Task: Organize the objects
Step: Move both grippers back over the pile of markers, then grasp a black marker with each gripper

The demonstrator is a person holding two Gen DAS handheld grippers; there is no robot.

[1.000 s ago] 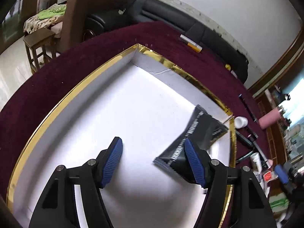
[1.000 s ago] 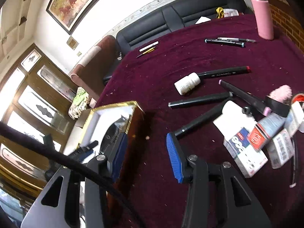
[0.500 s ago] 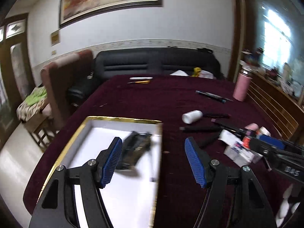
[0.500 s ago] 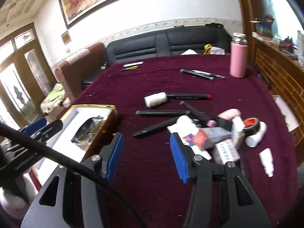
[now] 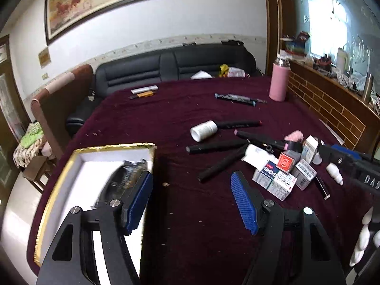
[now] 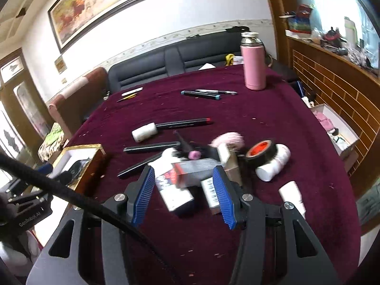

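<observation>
Ahead of my left tool (image 5: 191,200) the maroon tabletop (image 5: 190,213) lies bare. The gold-rimmed box (image 5: 114,147) walls off its left; small cartons (image 5: 275,180) and black markers (image 5: 220,163) crowd the right. My right tool (image 6: 182,196) hangs over that clutter.

The left gripper (image 5: 191,199) is being held angled downward, its blue-padded jaws being kept apart with nothing gripped between them. The right gripper (image 6: 184,196) is likewise being pointed downward, jaws being held parted and empty of any grip. A black cable is being trailed across its left side.
</observation>
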